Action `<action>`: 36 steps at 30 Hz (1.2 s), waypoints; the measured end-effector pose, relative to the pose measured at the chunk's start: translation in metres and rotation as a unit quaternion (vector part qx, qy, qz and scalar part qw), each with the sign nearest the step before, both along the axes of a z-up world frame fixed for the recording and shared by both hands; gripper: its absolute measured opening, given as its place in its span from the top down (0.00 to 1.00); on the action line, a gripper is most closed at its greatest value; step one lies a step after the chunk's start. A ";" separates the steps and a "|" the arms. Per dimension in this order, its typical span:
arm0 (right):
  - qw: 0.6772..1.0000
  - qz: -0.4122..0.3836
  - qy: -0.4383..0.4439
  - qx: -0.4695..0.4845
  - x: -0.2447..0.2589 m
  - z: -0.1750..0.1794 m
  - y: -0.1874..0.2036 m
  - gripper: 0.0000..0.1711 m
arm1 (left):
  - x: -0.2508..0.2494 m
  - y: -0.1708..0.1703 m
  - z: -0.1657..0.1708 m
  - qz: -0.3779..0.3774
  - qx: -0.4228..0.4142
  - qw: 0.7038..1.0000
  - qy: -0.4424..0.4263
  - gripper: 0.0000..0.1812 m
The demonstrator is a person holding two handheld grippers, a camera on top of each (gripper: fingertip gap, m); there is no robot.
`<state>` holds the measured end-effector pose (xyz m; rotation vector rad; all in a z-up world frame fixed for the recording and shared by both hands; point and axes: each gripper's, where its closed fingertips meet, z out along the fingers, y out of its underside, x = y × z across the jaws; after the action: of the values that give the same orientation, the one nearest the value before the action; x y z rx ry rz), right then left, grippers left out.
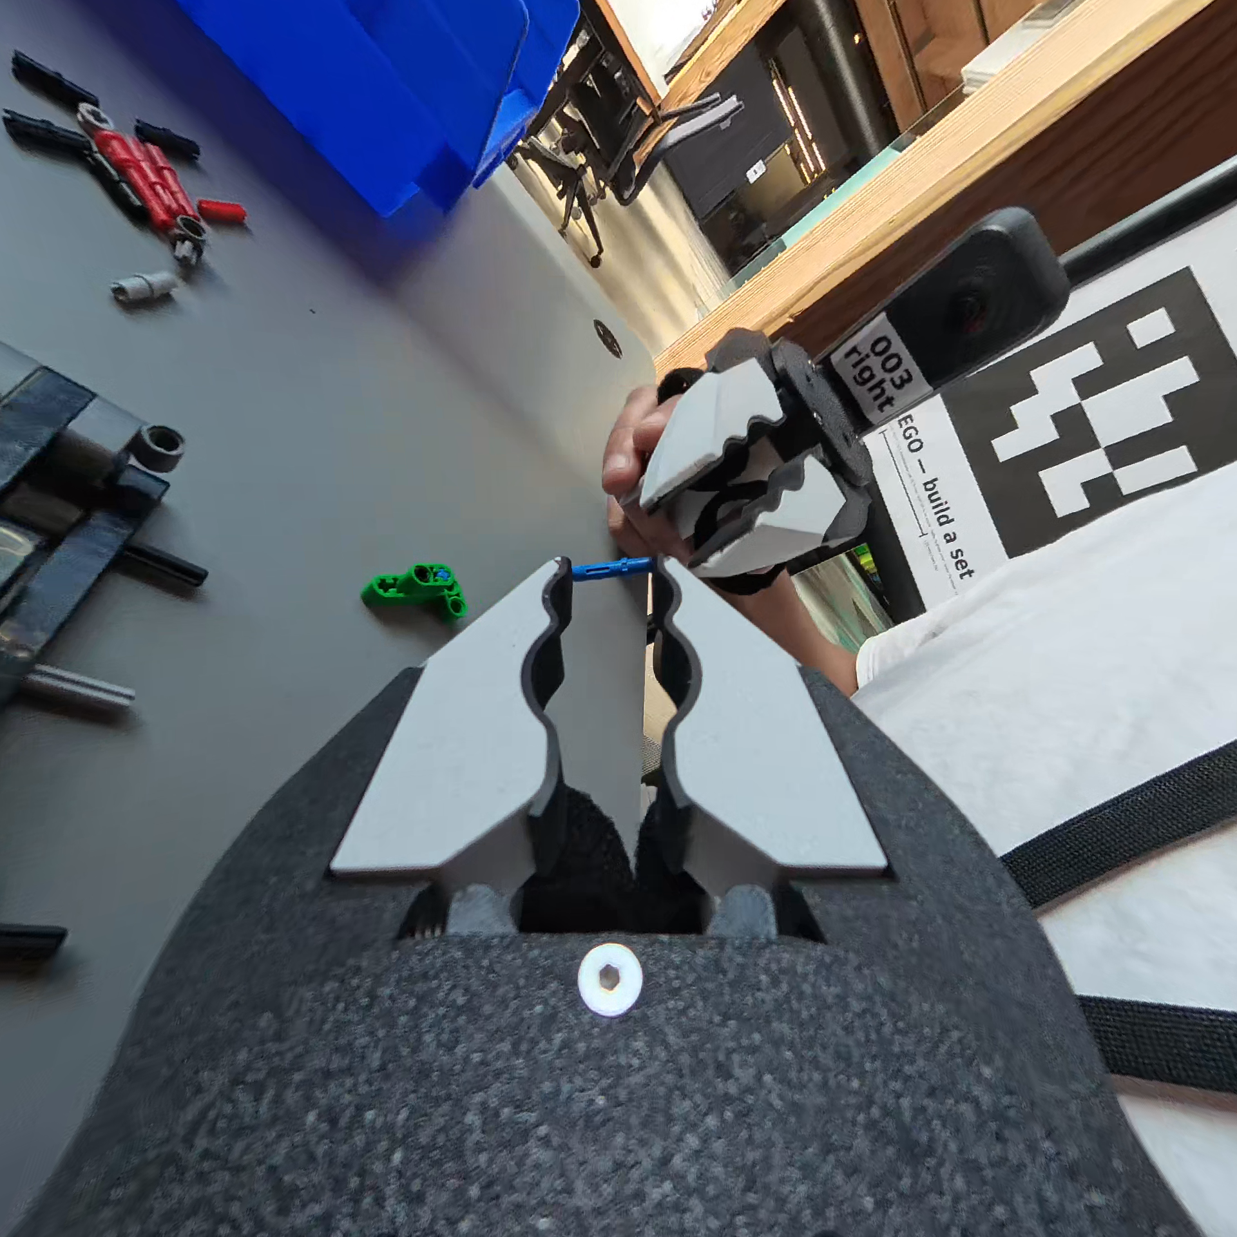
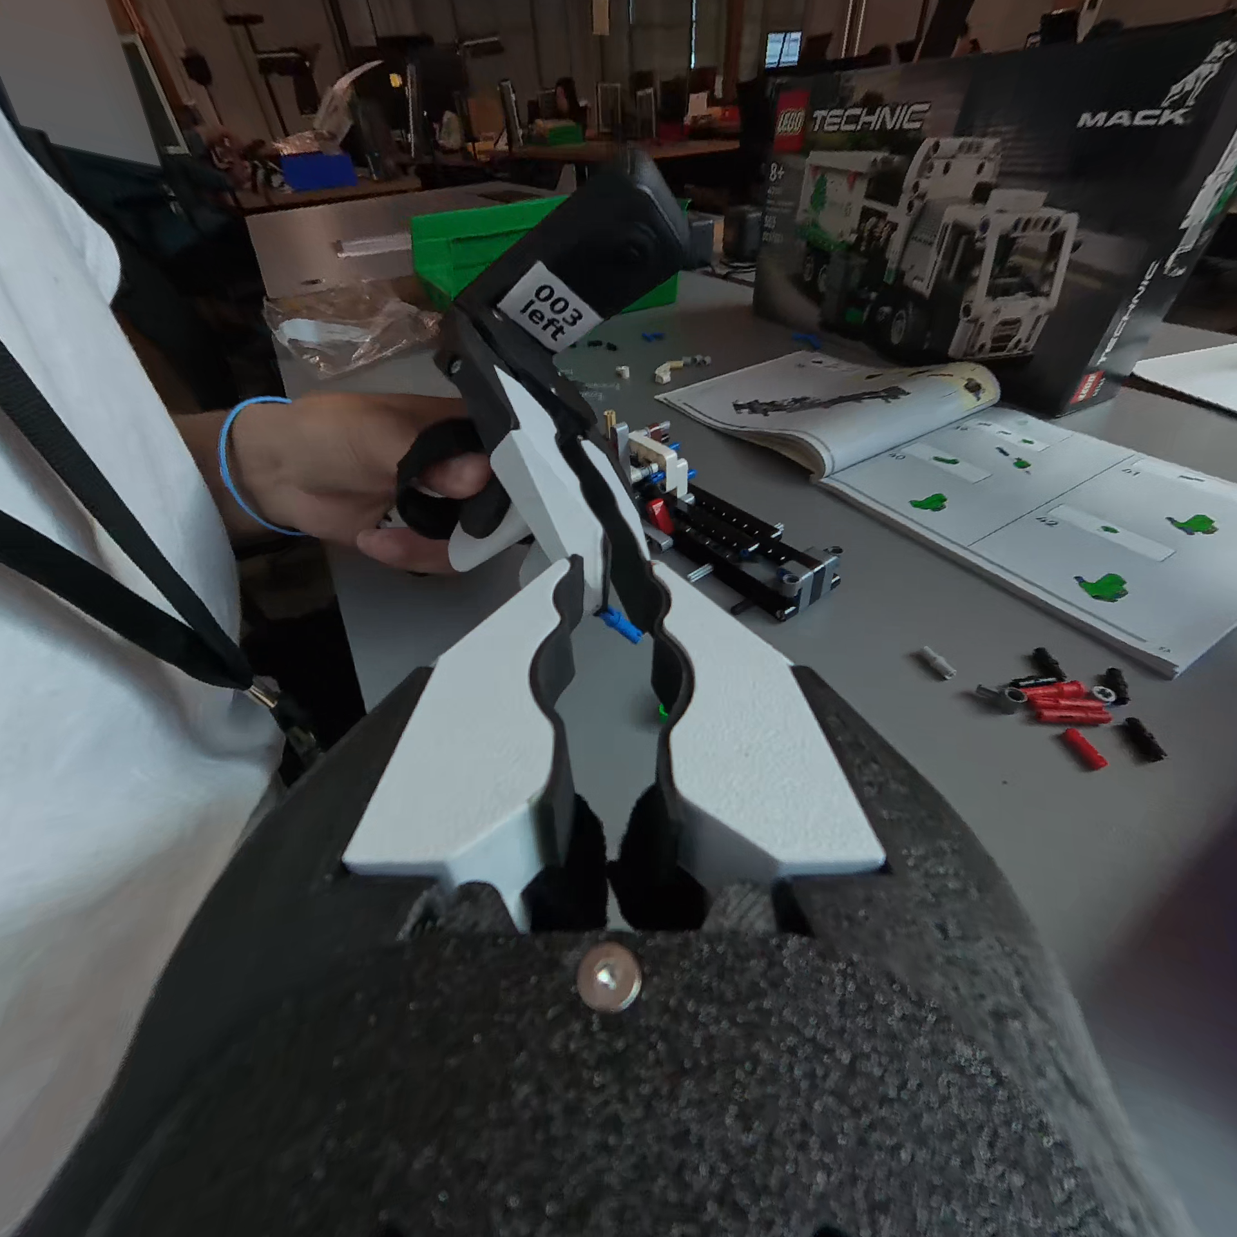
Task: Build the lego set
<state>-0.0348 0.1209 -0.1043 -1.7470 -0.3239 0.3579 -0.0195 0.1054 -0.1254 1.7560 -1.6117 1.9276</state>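
Two fingertips of the left gripper (image 1: 610, 567) pinch a blue pin (image 1: 610, 567) lengthwise in the left wrist view, above the grey table (image 1: 321, 415), with a green connector (image 1: 416, 589) lying just left and the right gripper (image 1: 669, 532) (jaws parted, empty) near on the right. In the right wrist view, the right gripper (image 2: 614, 581) stands open around the left gripper's tips and the blue pin (image 2: 619, 624); the black chassis (image 2: 736, 542) and open instruction booklet (image 2: 970, 482) lie farther right.

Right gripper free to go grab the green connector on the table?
Probably yes: the right gripper is open and empty, though close beside the left gripper, shut on the blue pin. The green connector lies unobstructed.
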 end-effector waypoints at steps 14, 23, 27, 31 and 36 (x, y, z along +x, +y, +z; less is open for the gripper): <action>0.987 -0.023 -0.160 0.006 -0.017 -0.010 0.005 0.97 | -0.015 0.001 0.007 -0.016 -0.173 0.983 0.062 0.88; 0.992 -0.043 -0.096 -0.066 0.003 -0.031 0.010 0.98 | -0.019 0.010 -0.001 0.015 -0.056 0.998 0.024 0.86; 0.988 -0.095 -0.006 -0.125 0.022 -0.036 0.011 0.98 | -0.039 0.006 -0.006 0.002 0.038 0.999 -0.008 0.87; 0.978 -0.112 -0.001 -0.175 0.020 -0.054 0.014 0.98 | -0.058 0.014 -0.014 0.022 0.151 0.987 -0.042 0.89; 0.970 -0.148 0.063 -0.182 0.021 -0.054 0.016 0.98 | -0.075 0.053 -0.018 0.058 0.276 0.957 -0.063 0.93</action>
<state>-0.0140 0.1368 -0.1582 -2.0861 0.1036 0.3232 -0.0948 0.1580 -0.1430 1.9728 -2.3190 1.7791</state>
